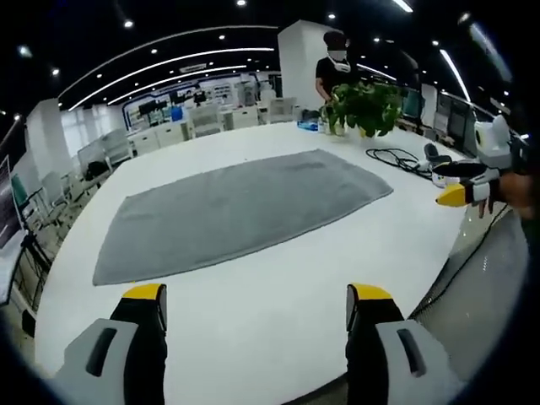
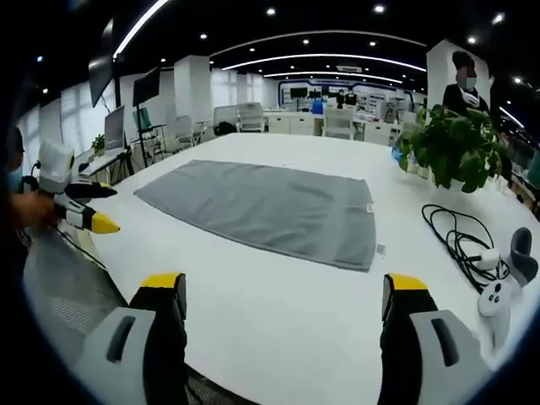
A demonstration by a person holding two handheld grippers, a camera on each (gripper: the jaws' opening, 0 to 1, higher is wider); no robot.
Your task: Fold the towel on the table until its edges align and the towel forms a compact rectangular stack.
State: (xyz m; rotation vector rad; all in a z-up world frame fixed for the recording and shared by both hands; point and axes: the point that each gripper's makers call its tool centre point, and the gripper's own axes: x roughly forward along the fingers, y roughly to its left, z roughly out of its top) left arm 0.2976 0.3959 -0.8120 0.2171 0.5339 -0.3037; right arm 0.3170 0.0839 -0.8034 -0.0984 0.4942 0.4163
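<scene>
The white table (image 2: 278, 321) bears a flat grey towel (image 2: 266, 207), potted plant (image 2: 451, 148), black cable (image 2: 456, 232) and controller (image 2: 504, 283).

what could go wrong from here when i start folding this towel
The towel lies flat and wide, and both grippers are open and off it, so uneven grabs could skew the fold. The cable and controller sit near its corner; a swung edge might snag them or the plant.

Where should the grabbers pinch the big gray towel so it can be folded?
Probably its two near corners. The gray towel lies flat and fully spread on the white table, so only its thin edges offer a pinch. The left gripper and right gripper, both open, could come in low from the near table edge, one to each corner.
</scene>
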